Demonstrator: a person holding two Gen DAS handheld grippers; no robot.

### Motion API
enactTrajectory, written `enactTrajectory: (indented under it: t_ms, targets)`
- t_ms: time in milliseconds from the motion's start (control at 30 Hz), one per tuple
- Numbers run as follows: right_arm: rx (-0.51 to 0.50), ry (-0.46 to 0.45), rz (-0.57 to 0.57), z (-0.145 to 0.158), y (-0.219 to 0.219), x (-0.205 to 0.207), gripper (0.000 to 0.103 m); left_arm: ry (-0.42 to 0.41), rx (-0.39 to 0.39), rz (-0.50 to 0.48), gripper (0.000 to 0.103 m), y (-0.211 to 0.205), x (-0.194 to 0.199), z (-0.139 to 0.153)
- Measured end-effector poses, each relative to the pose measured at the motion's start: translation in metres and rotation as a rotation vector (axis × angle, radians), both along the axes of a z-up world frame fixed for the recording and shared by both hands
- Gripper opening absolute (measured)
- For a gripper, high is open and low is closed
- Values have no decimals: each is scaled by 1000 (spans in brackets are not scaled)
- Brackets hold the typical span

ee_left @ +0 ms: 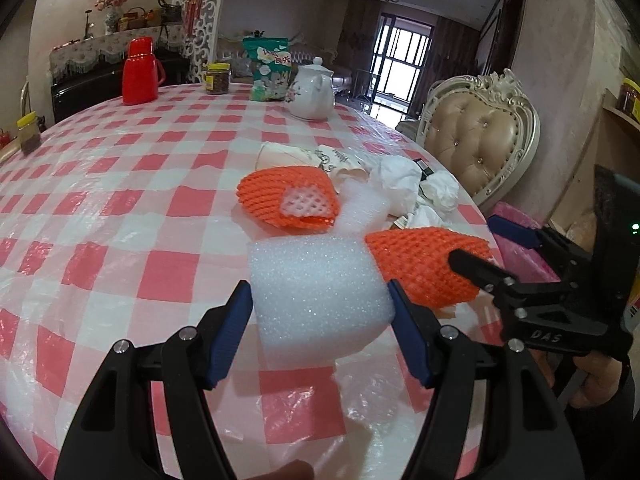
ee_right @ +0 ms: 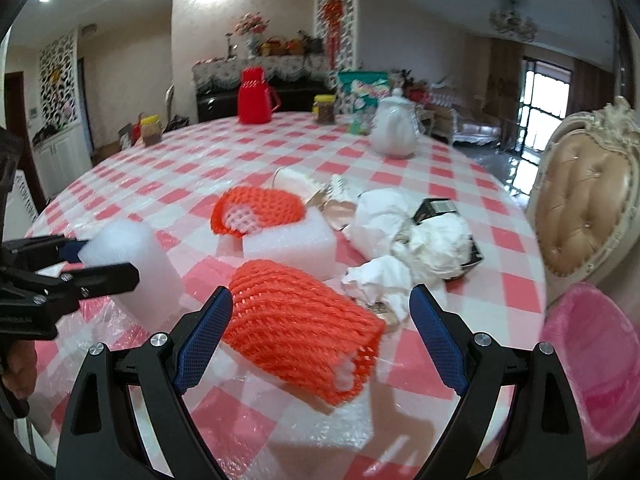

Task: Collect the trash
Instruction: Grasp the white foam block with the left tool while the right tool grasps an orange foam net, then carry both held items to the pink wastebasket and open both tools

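My left gripper (ee_left: pixel 320 332) is shut on a white foam block (ee_left: pixel 316 288); both blue pads press its sides just above the checked tablecloth (ee_left: pixel 120 220). In the right wrist view the same gripper (ee_right: pixel 110 260) and block (ee_right: pixel 132 256) sit at the left. My right gripper (ee_right: pixel 320 340) is open around an orange foam net (ee_right: pixel 296 328): the left pad is at the net's edge, the right pad stands apart from it. The left wrist view shows that gripper (ee_left: pixel 472 240) at the net (ee_left: pixel 420 268).
Behind lie a second orange net (ee_right: pixel 260 210), another white foam block (ee_right: pixel 288 240), crumpled white paper (ee_right: pixel 420 240) and paper cups (ee_left: pixel 280 156). A pink-lined bin (ee_right: pixel 592 360) and a padded chair (ee_right: pixel 588 200) stand off the table's right edge. A teapot (ee_right: pixel 394 132) and red flask (ee_right: pixel 254 96) stand far back.
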State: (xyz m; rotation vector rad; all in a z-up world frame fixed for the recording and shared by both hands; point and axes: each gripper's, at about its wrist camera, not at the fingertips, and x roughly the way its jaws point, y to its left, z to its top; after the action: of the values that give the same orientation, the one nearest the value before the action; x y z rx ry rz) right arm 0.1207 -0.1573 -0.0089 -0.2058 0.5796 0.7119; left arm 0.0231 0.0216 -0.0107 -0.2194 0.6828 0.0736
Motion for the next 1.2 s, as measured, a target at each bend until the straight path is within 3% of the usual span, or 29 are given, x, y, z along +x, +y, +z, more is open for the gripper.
enactTrajectory:
  t_ms: [300,367,667,1200]
  targets:
    - [-46,91,55,-24,11,6,84,0,-3,10,66,4,0,1]
    - [-65,106,59,-28,12,4,67,0,-2,9,66,3,0,1]
    - [-42,132,73,-25,3,-5,30,2,6,2,66,-5,0,2]
    - [65,75,-43,14,-52,-19,25,-51,30,-48,66,-32,9,26]
